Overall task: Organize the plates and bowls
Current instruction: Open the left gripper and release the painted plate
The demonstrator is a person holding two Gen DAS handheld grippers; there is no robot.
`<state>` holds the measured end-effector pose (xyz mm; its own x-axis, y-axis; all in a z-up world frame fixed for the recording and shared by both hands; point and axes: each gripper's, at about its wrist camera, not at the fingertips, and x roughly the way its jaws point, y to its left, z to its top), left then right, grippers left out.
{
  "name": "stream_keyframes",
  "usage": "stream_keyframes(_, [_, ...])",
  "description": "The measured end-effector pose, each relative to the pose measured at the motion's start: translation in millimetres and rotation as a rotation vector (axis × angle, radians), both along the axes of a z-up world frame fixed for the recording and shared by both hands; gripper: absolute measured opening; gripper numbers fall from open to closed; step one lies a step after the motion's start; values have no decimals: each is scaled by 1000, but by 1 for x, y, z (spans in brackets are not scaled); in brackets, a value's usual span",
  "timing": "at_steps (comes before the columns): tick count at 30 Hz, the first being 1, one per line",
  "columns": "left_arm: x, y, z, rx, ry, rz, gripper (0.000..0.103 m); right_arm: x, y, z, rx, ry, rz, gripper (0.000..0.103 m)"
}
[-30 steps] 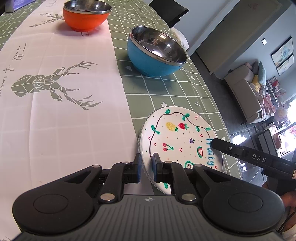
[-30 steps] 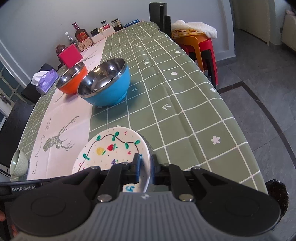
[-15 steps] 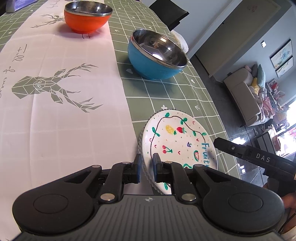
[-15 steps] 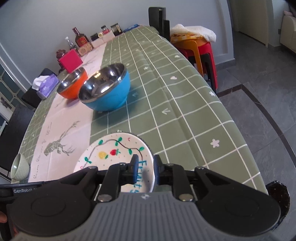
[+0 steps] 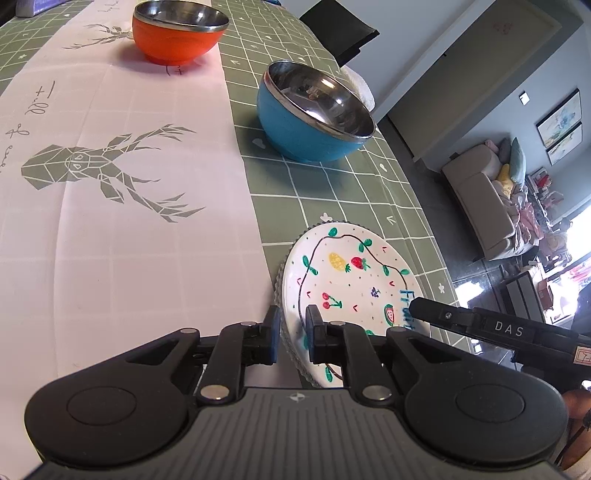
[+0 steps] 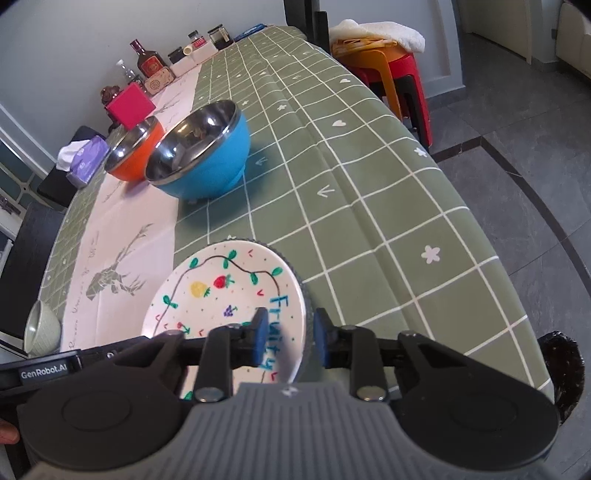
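While my right tongs (image 6: 288,338) have just been opening off the fruit plate (image 6: 225,291) | left tongs (image 5: 290,334) clamp its rim | plate lies nearly set on the counter (image 6: 369,206), release next.

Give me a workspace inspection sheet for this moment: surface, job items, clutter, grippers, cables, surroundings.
Surface: table under a green grid cloth, with a pale deer-print runner.
Job's things: painted fruit plate near the table's front edge, on a dark ridged plate; blue bowl and orange bowl beyond, upright, apart.
Clutter: bottle, jars, pink box, tissue pack at the far end; small green cup.
Grippers: left gripper shut on the plates' rim; right gripper has just been opening, rim between its jaws, pads off it.
Cables: nothing seen.
Surroundings: stacked stools, sofa, grey tiled floor.
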<state>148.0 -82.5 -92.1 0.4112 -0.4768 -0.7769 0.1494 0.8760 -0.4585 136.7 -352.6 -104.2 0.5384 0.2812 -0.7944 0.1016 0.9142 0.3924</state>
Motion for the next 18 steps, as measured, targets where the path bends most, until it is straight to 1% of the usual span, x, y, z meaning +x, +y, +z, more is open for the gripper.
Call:
stream_keyframes(4, [-1, -3, 1, 24, -9, -9, 15, 0, 1, 1, -21, -7, 13, 22])
stream_keyframes(6, [-2, -1, 0, 17, -9, -6, 15, 0, 2, 1, -32, -9, 18, 23])
stream_keyframes(9, [-2, 5, -1, -15, -8, 7, 15, 0, 0, 2, -18, -19, 0, 24])
stream_keyframes(10, [-2, 7, 1, -18, -18, 14, 15, -1, -2, 4, -17, -34, -13, 25])
stream_keyframes(11, [-3, 9, 3, -13, -32, 20, 15, -3, -3, 8, -12, -56, -28, 29])
stream_keyframes(12, [-3, 10, 7, -3, -48, 20, 17, -5, -4, 10, -4, -72, -35, 39])
stream_keyframes(13, [-3, 12, 10, 3, -63, 22, 20, -6, -5, 12, 6, -88, -37, 41])
stream_keyframes(14, [-3, 13, 13, 6, -76, 24, 26, -6, -5, 14, 15, -98, -35, 41])
stream_keyframes(15, [-2, 14, 18, 8, -92, 28, 29, -5, -5, 15, 19, -102, -32, 42])
stream_keyframes(17, [0, 16, 26, 13, -124, 36, 32, -4, -2, 17, 15, -109, -21, 43])
stream_keyframes(18, [2, 16, 31, 16, -148, 38, 36, -3, 0, 18, 10, -114, -15, 43])
